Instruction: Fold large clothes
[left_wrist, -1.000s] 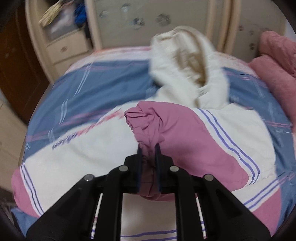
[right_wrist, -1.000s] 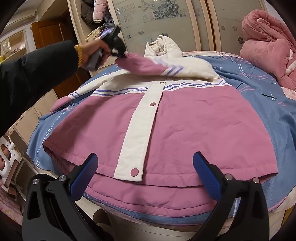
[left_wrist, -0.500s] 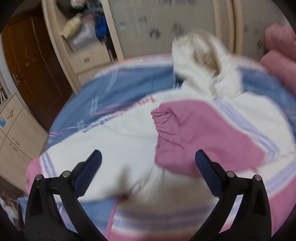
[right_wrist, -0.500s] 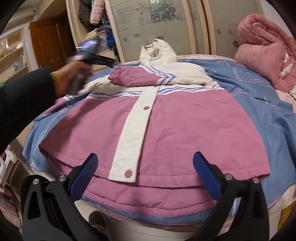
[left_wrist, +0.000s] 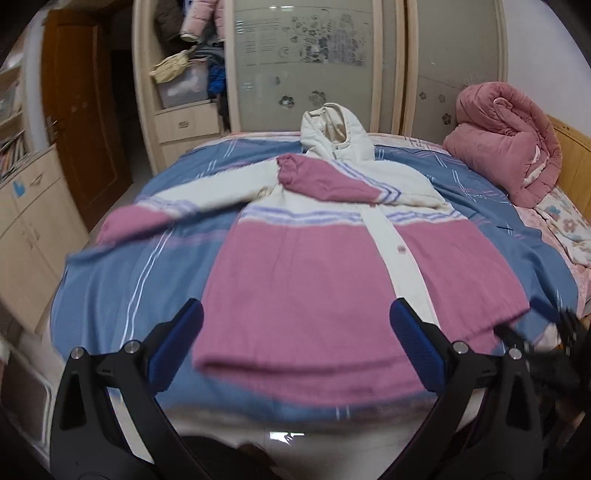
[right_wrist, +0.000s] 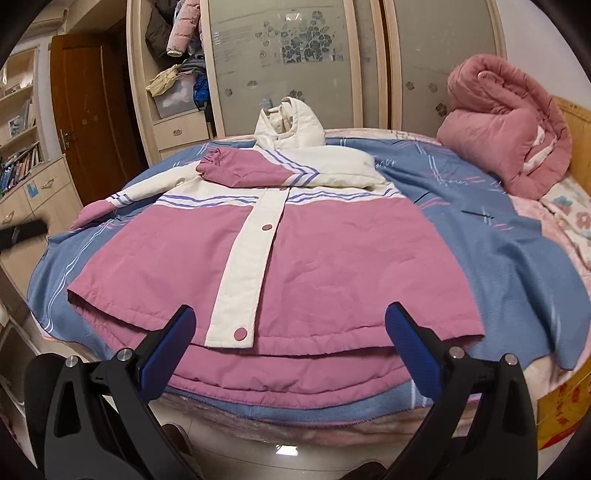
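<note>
A pink and white hooded jacket lies face up on the bed, hood toward the wardrobe; it also shows in the right wrist view. Its right sleeve is folded across the chest. Its left sleeve lies spread out to the side. My left gripper is open and empty, just short of the hem. My right gripper is open and empty above the hem.
A blue striped sheet covers the bed. A rolled pink quilt sits at the back right. A wardrobe stands behind the bed, a wooden door and drawers to the left.
My left gripper let go of the right sleeve's cuff, left it folded across the chest, and drew back to the foot of the bed. My right gripper stayed open near the hem.
</note>
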